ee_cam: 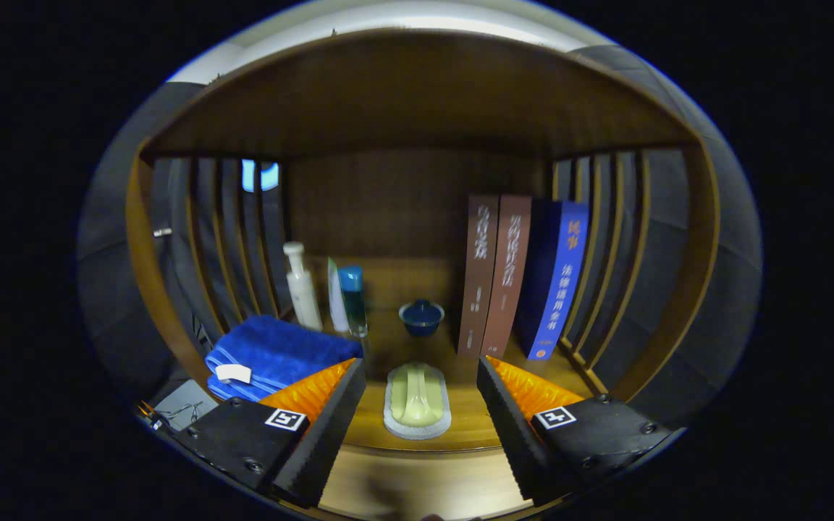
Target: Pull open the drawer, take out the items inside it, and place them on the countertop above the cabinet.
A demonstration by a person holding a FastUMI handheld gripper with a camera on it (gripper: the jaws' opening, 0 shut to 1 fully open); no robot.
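Observation:
My gripper is open, its two black fingers spread wide with nothing held. Between and just ahead of the fingertips lies a pale green scrub brush with a white pad on the wooden countertop. The brush touches neither finger. The countertop's front edge runs below the brush, and a lighter wooden surface shows under it between the fingers. I cannot tell whether that is the drawer.
On the counter, a folded blue towel lies left of the fingers. Behind it stand a white bottle and a teal-capped tube. A small blue bowl sits farther back. Three upright books stand right. Slatted sides and a shelf enclose the counter.

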